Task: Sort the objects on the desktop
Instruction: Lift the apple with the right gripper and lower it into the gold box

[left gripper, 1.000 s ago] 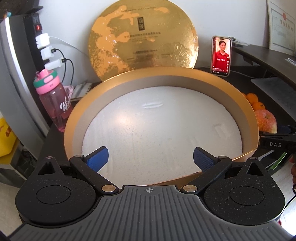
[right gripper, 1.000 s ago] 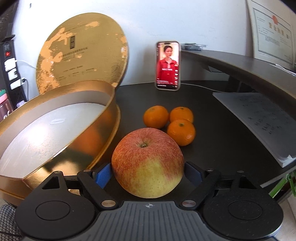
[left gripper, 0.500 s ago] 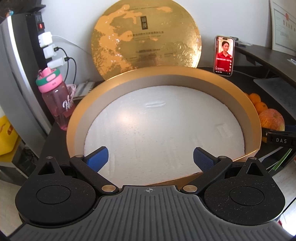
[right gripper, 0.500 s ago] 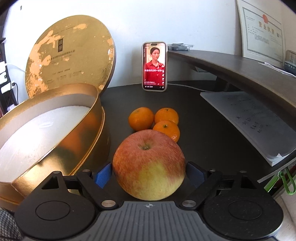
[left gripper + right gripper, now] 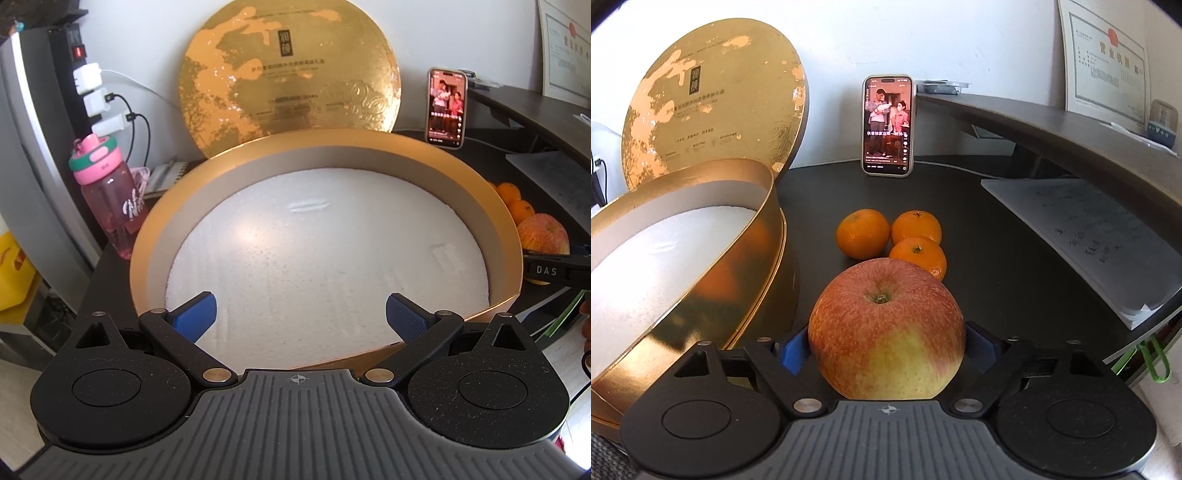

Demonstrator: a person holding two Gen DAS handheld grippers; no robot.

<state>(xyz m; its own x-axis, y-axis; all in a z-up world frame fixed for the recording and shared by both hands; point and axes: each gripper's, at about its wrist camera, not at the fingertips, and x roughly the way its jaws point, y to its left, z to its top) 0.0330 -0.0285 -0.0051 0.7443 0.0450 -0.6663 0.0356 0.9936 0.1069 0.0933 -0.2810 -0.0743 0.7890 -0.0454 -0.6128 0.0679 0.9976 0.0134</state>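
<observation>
1. Right gripper (image 5: 886, 350): its blue pads sat against both flanks of the apple (image 5: 886, 332); the jaws had just been closing, with the fruit between them. I read it as clamped on the apple, though the contact lines were partly hidden behind the fruit.
2. Left gripper (image 5: 300, 314): jaws apart, nothing between them, poised over the near rim of the gold box (image 5: 576, 236), above its white foam floor.
3. Apple position: just beside the gold box's outer wall, stem up. I could not tell whether it rested on the dark desk (image 5: 997, 258) or was already raised.
4. Three mandarins (image 5: 862, 232) lay clustered beyond the apple, near the box wall; the closest one sat just behind the apple.
5. Round gold lid (image 5: 713, 96) leaned upright against the wall behind the box. A phone (image 5: 888, 125) stood propped farther along, well apart from the box.
6. Handling judgement: the apple looked firm and fairly heavy for its size, with waxy, slippery skin that bruises under hard pinching. Its widest girth is the sensible hold, pads opposite one another, which matches the present grip.
7. Risk: a round fruit may roll out of the pads if tilted; the box wall is thin card and could dent if knocked.
8. Likely next: lift the apple over the rim and set it on the foam.
</observation>
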